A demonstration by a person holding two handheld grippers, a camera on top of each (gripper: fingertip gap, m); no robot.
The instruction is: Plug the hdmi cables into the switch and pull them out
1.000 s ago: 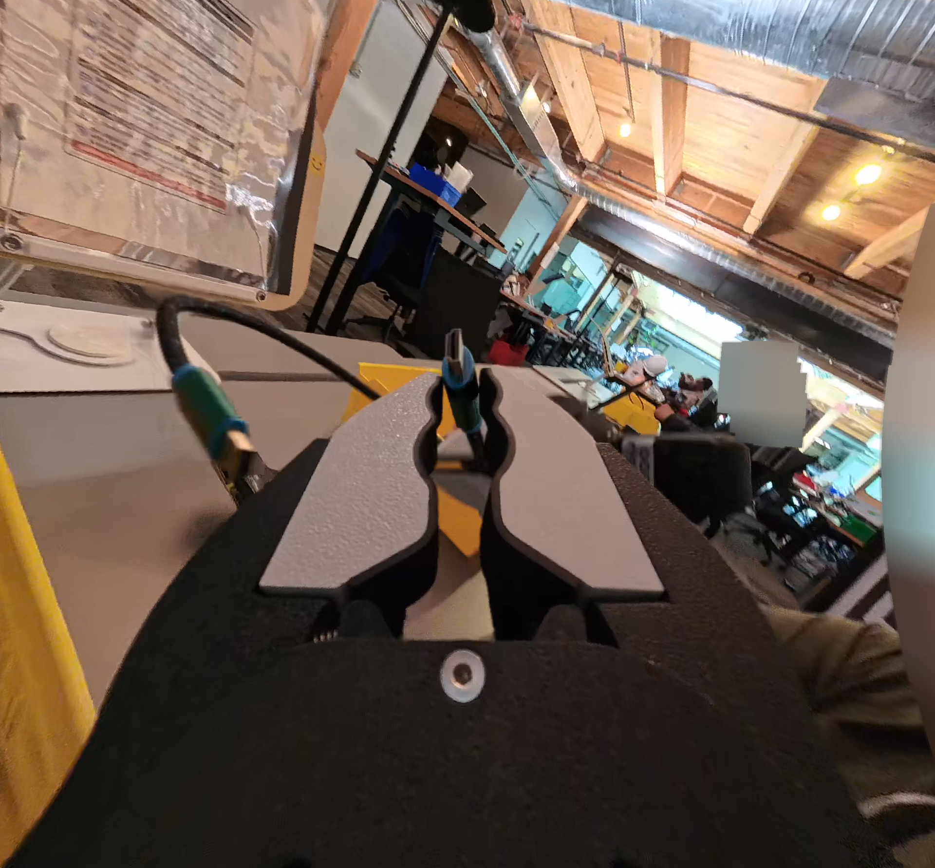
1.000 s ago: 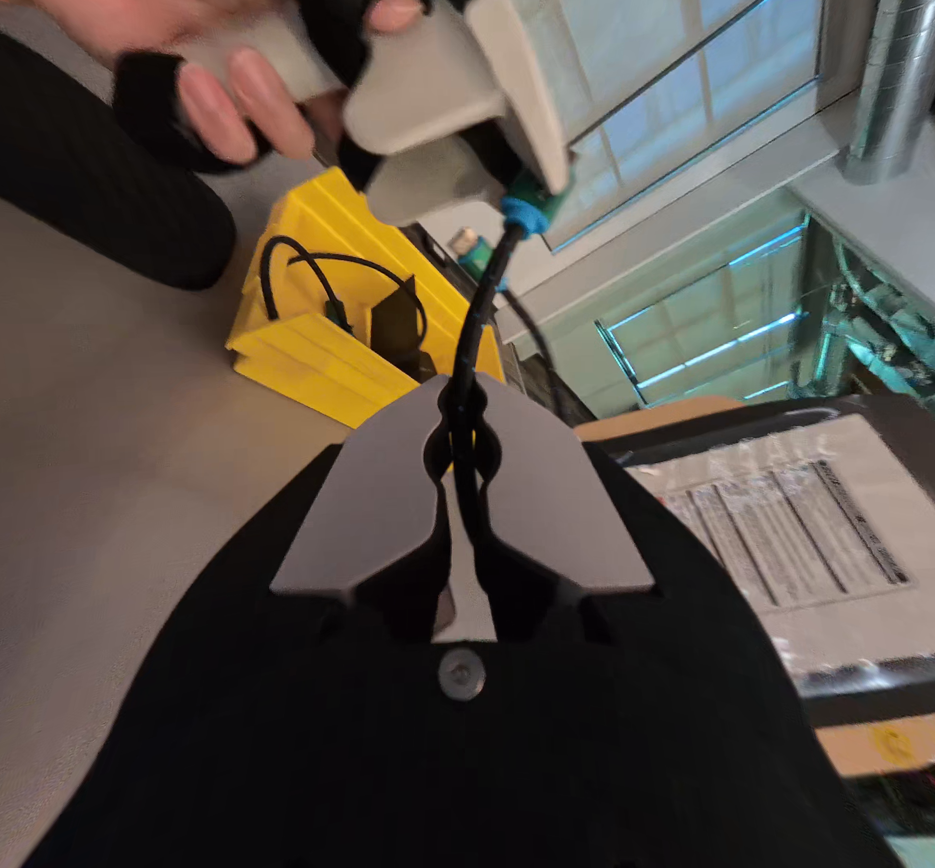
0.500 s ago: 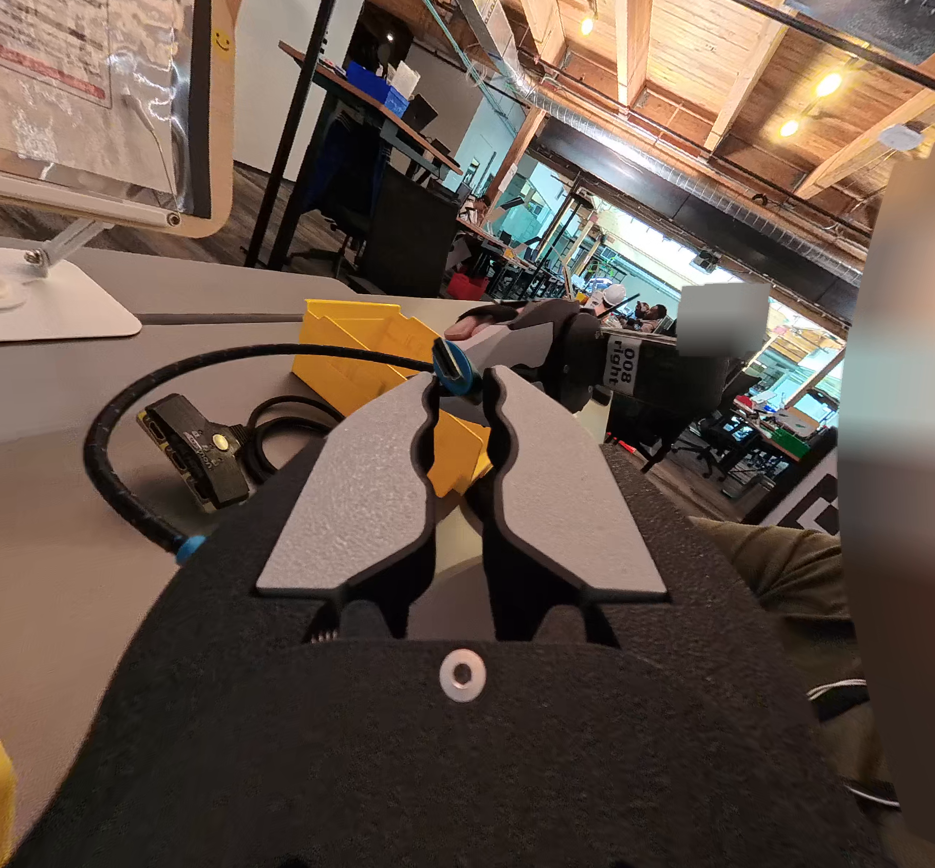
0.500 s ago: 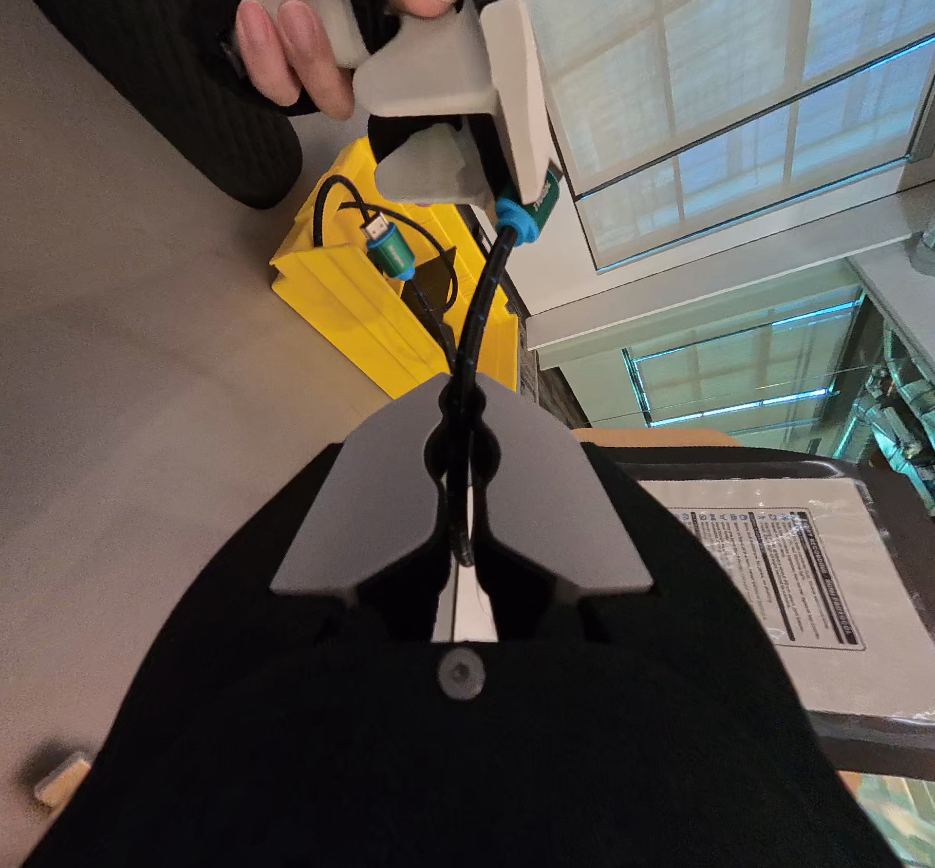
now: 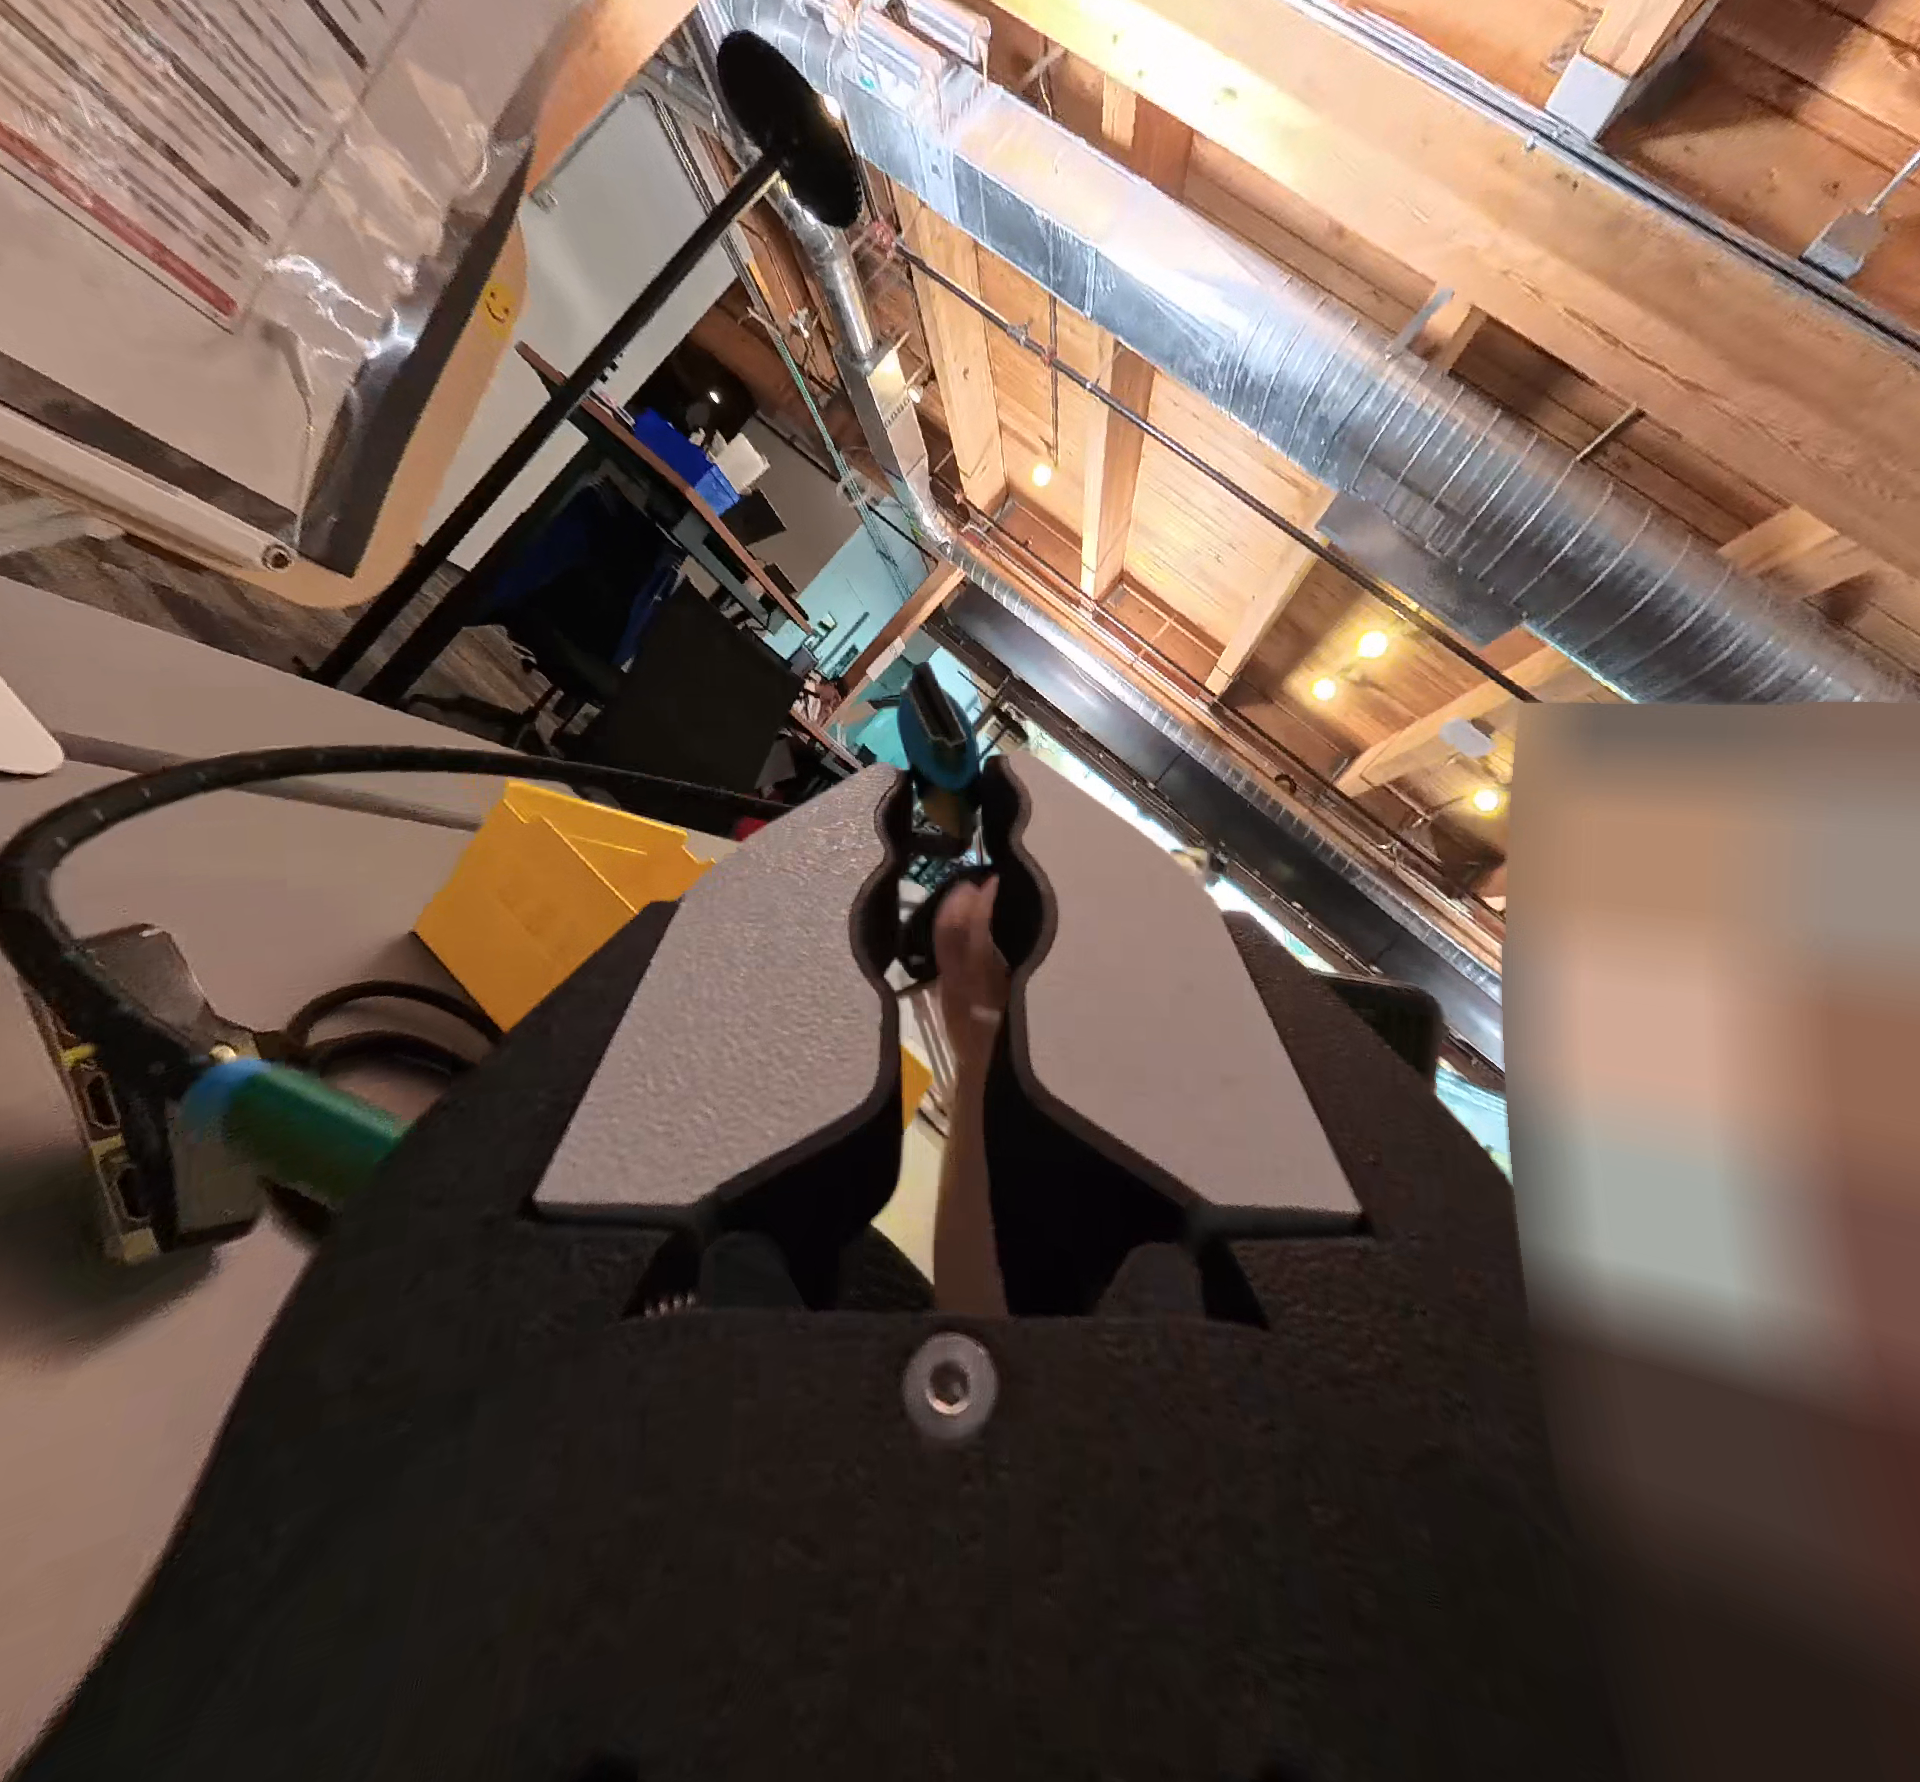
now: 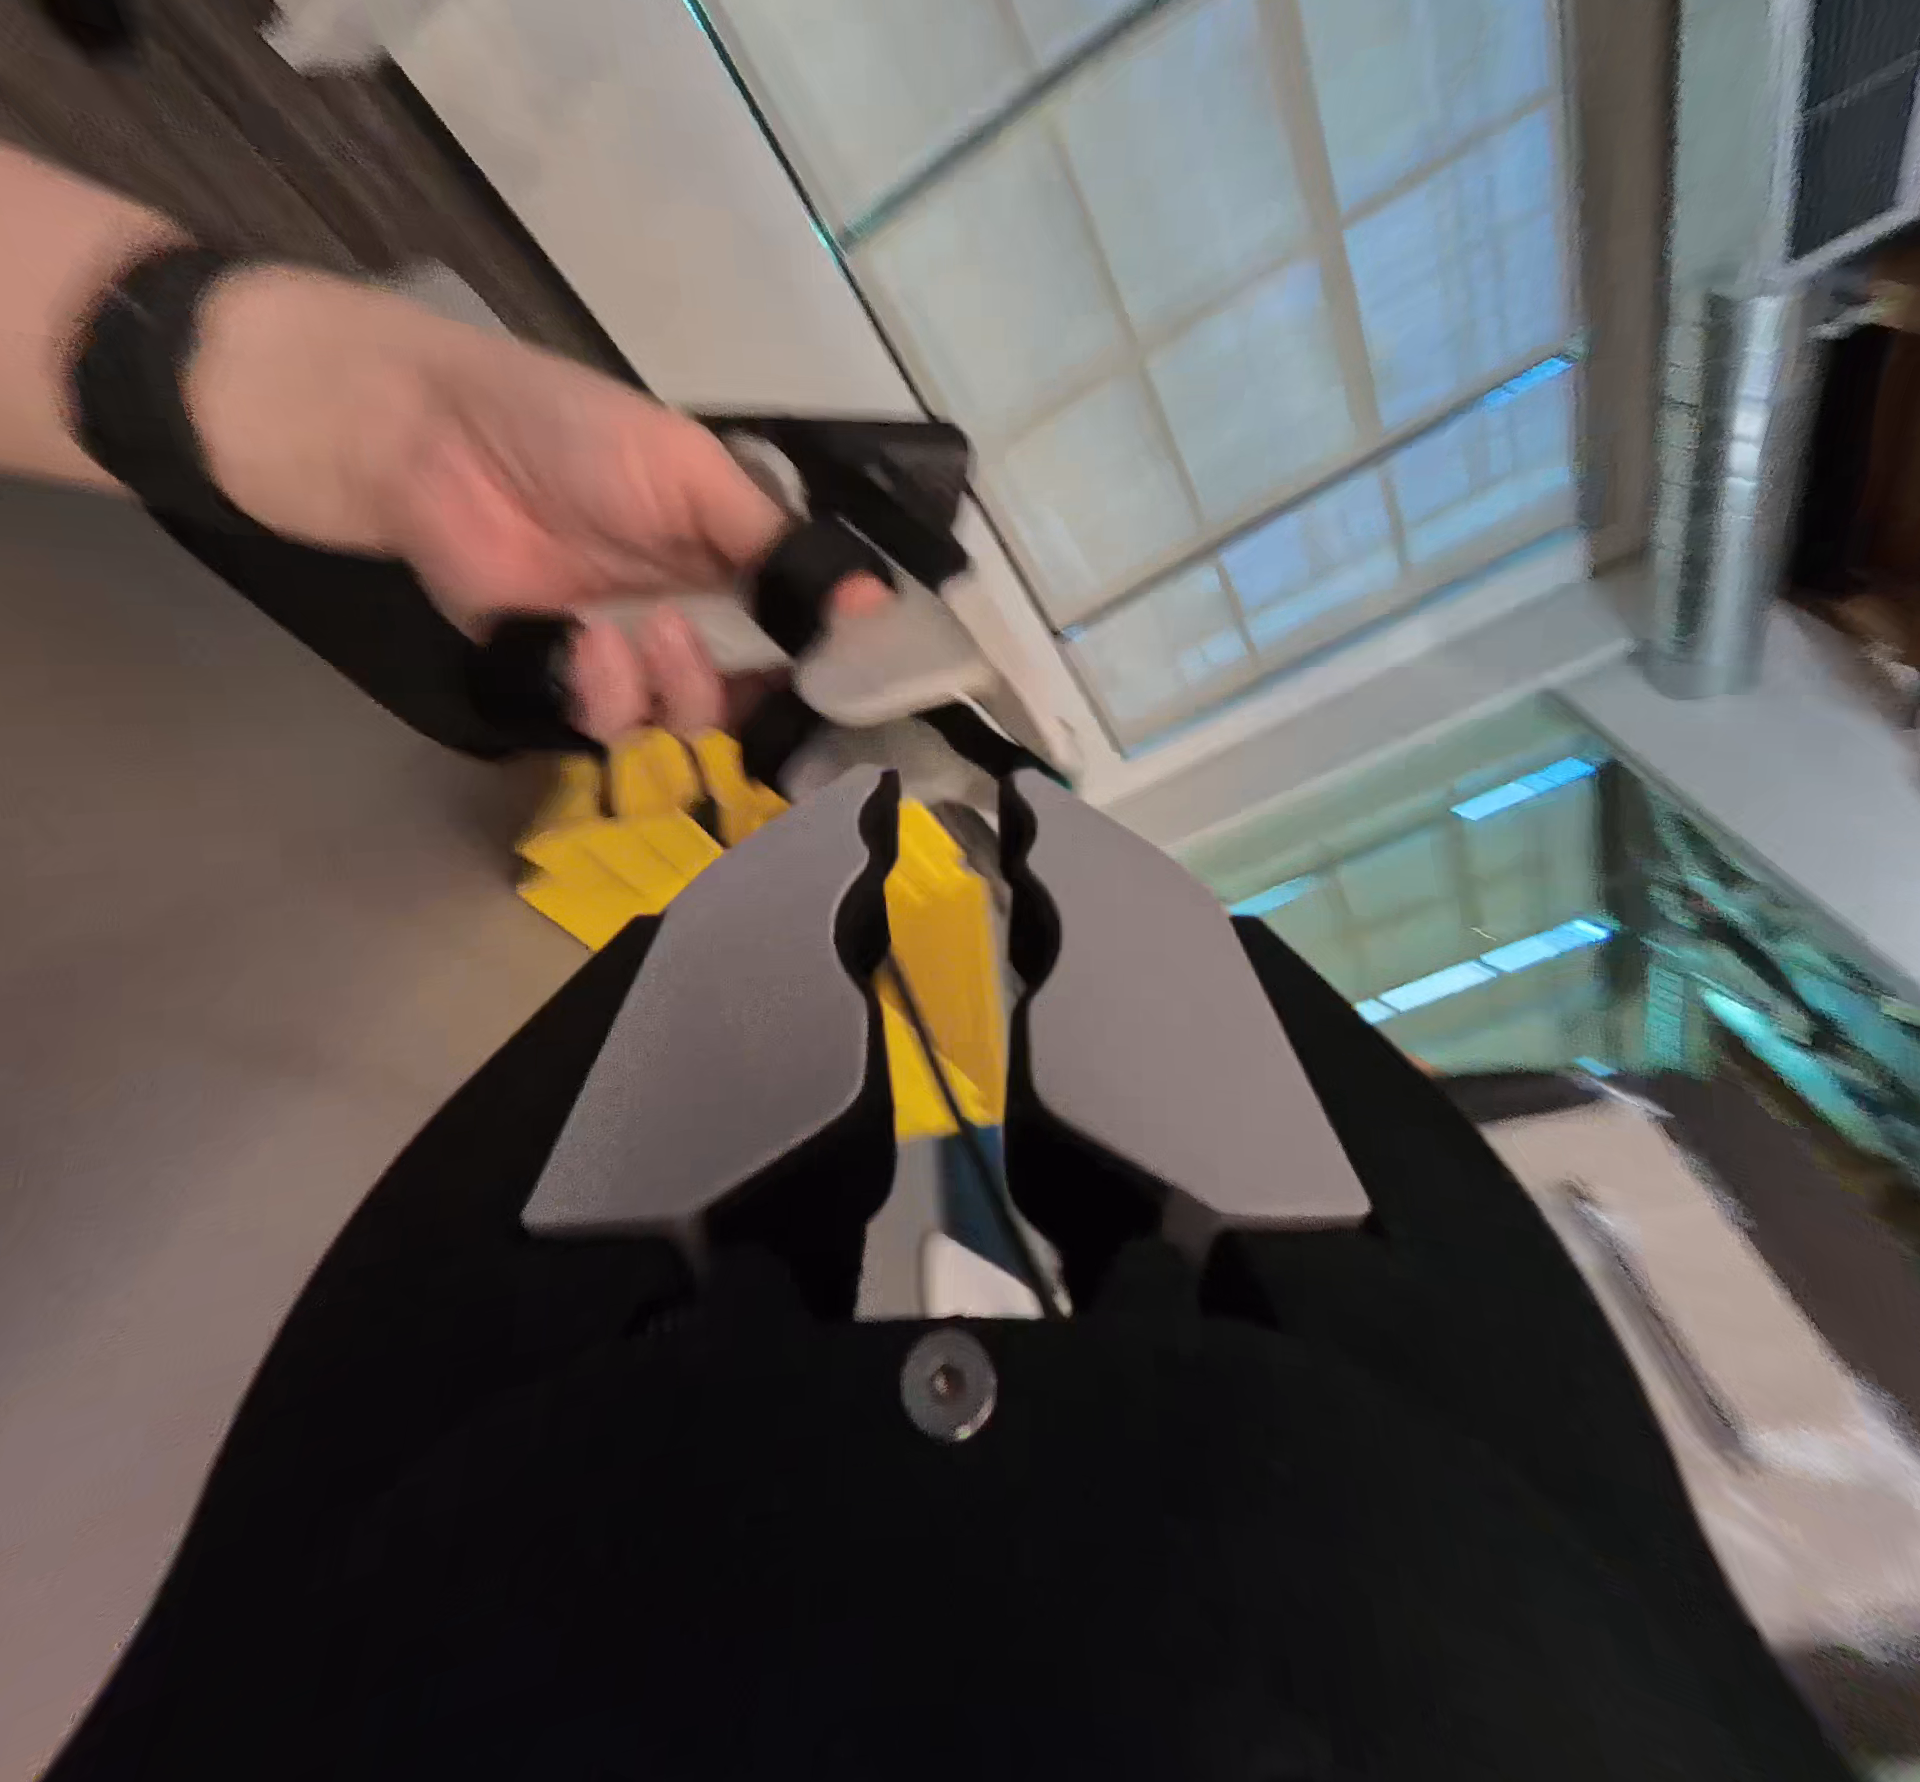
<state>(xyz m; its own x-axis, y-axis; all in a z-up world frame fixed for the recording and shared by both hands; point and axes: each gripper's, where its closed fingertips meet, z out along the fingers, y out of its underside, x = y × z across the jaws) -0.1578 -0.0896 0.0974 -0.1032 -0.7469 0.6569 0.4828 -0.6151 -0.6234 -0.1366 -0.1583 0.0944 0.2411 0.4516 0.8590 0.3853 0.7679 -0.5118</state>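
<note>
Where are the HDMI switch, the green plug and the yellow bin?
HDMI switch [image 5: 125, 1182], left wrist view: its port face.
green plug [image 5: 301, 1135], left wrist view: middle of its green shell.
yellow bin [image 5: 540, 885], left wrist view: its near side wall.

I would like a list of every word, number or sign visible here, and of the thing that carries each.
Printed sheet under plastic: lines of text, which I do not copy.
Yellow sticker on the brown edge beside it: a smiling face, no words.
Switch: markings too small to read.
Right wrist view: all blurred.
</note>
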